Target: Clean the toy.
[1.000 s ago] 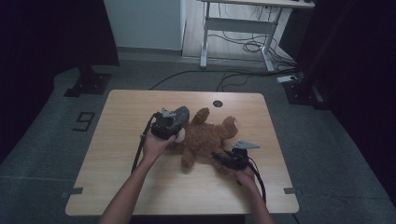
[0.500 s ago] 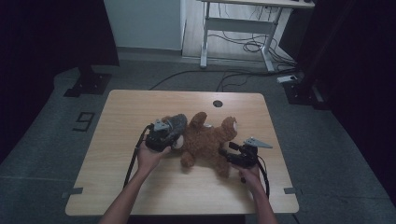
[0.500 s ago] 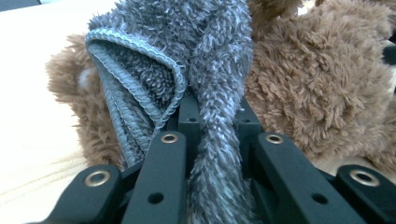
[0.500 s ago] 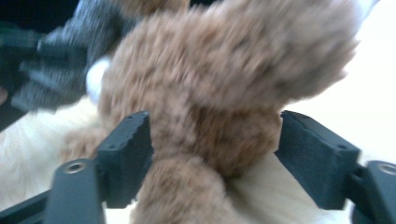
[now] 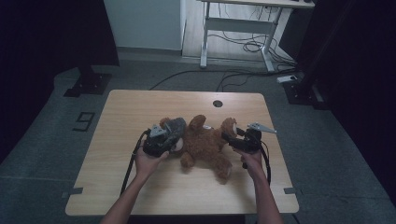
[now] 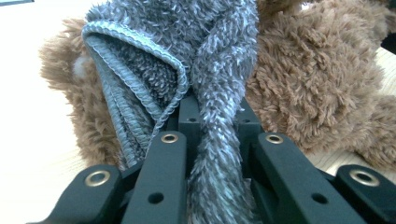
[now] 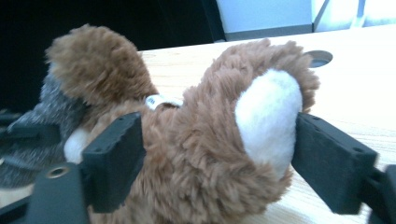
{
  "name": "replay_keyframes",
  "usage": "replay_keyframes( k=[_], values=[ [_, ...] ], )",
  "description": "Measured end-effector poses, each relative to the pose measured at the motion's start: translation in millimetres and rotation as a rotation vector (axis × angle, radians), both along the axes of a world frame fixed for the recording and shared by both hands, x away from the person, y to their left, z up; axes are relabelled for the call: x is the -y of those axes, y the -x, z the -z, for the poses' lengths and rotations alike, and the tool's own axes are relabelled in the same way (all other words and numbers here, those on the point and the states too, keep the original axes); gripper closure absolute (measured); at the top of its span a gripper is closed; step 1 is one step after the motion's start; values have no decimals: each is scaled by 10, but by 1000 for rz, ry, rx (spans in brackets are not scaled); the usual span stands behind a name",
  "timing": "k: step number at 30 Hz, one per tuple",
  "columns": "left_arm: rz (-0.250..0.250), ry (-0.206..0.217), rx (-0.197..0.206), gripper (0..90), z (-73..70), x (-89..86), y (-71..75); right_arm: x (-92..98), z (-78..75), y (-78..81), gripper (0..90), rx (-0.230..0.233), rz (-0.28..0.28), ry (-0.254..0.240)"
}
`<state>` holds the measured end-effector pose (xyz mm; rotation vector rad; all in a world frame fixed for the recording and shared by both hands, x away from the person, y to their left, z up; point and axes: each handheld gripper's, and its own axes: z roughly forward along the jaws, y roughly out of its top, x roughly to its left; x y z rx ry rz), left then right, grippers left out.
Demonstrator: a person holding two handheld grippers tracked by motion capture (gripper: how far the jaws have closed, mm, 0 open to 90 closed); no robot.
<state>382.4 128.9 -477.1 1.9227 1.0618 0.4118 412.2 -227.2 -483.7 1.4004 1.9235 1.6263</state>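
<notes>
My left hand-held gripper (image 6: pixel 212 154) is clamped tight on a shaggy grey cloth (image 6: pixel 187 56), its corded hem folding over in a loop just above the black jaws. The cloth lies against the head of the plush brown teddy bear (image 5: pixel 205 144), sprawled mid-worktop (image 5: pixel 140 107), nearer the front edge. My right hand-held gripper (image 7: pixel 210 154) has just been opening; its jaws stand wide around a fuzzy paw with a smooth white pad (image 7: pixel 271 116).

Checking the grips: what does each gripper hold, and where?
Left gripper: grey cloth, pinched at a fold. Right gripper: open around the bear's paw.
</notes>
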Motion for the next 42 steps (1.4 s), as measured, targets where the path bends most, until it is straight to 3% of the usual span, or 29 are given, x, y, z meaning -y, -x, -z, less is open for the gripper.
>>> replay_keyframes(
  k=[1,2,5,6,8,11,16,18,21,24,28,31,32,35,37,42],
  values=[
    [0,1,0,785,4,-3,5,-23,-1,-13,240,-4,3,9],
    [1,5,0,786,10,-12,14,-50,31,-13,338,-17,16,42],
    [5,18,-5,785,23,-31,31,-40,90,1,419,-35,15,34],
    [7,22,-5,785,32,-40,49,0,155,34,513,-46,1,1],
    [7,24,-6,785,35,-41,58,10,181,54,538,-48,-4,-10],
    [6,23,-6,784,24,-38,96,5,234,123,610,-25,-29,16],
    [16,34,-22,778,-147,-72,102,-7,289,222,660,18,-60,78],
    [21,49,-6,777,-277,-61,79,-8,321,268,671,58,-69,101],
    [29,45,7,776,-365,-28,47,-4,338,293,672,77,-80,103],
    [32,44,26,774,-513,35,-53,0,352,316,673,91,-91,104],
    [31,26,11,771,-656,133,-272,14,349,331,672,103,-113,111],
    [27,-12,-24,771,-627,206,-430,21,354,330,672,104,-117,106],
    [25,-18,-61,771,-551,225,-511,27,354,329,672,104,-122,103],
    [26,2,-93,774,-459,223,-543,28,355,330,672,106,-124,99],
    [48,-6,-113,778,-369,236,-532,33,356,328,671,104,-125,94],
    [63,-17,-91,785,-244,198,-399,55,357,323,657,98,-121,75]
  ],
)
